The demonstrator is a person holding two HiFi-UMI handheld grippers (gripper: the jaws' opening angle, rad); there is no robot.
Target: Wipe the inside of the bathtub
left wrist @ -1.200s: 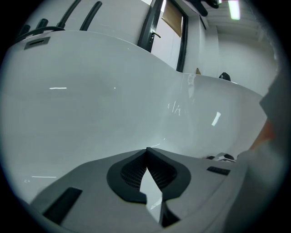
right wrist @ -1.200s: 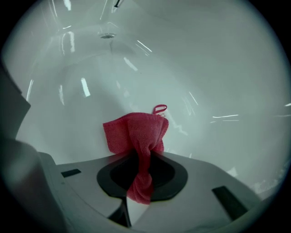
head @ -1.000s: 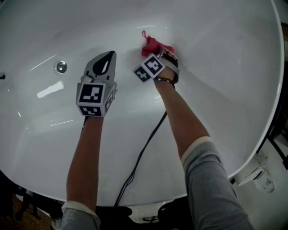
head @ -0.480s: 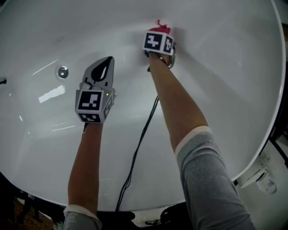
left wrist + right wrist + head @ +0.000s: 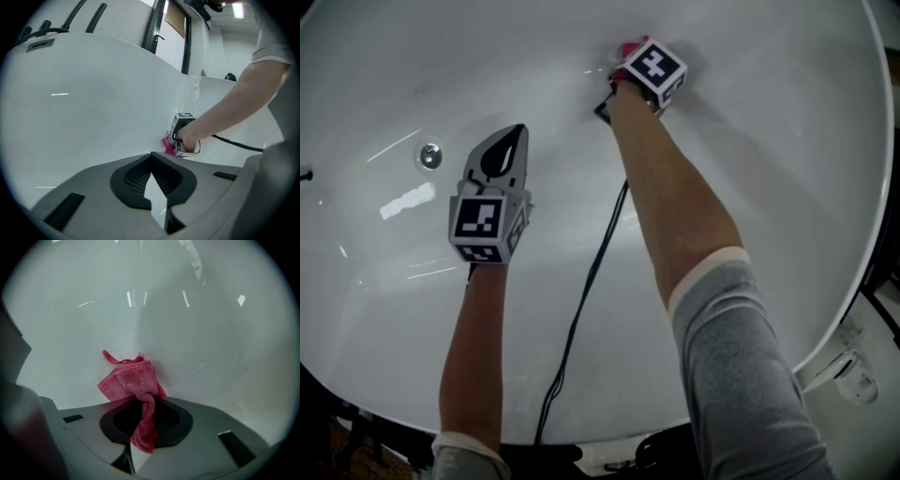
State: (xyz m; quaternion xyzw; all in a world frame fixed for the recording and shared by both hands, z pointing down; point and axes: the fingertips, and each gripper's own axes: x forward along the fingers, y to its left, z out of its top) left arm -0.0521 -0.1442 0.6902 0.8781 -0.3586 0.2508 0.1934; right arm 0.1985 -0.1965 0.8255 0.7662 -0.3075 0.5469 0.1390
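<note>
One white bathtub (image 5: 787,150) fills the head view, with a single round metal drain (image 5: 429,155) on its floor at the far left. Just right of the drain, the left gripper (image 5: 514,139) hangs over the tub floor. Its jaws are pressed together at the tips with nothing between them, and its marker cube (image 5: 482,226) faces up. One black cable (image 5: 589,281) runs across the tub between the person's two bare forearms; each arm ends in a grey sleeve at the bottom edge. Further right and higher up the tub's inner wall is the right gripper (image 5: 143,405), its own marker cube (image 5: 654,69) uppermost. Its jaws are clenched on one pink cloth (image 5: 132,379). The cloth's bunched end is pressed against the white wall, and a twisted tail runs back between the jaws.
</note>
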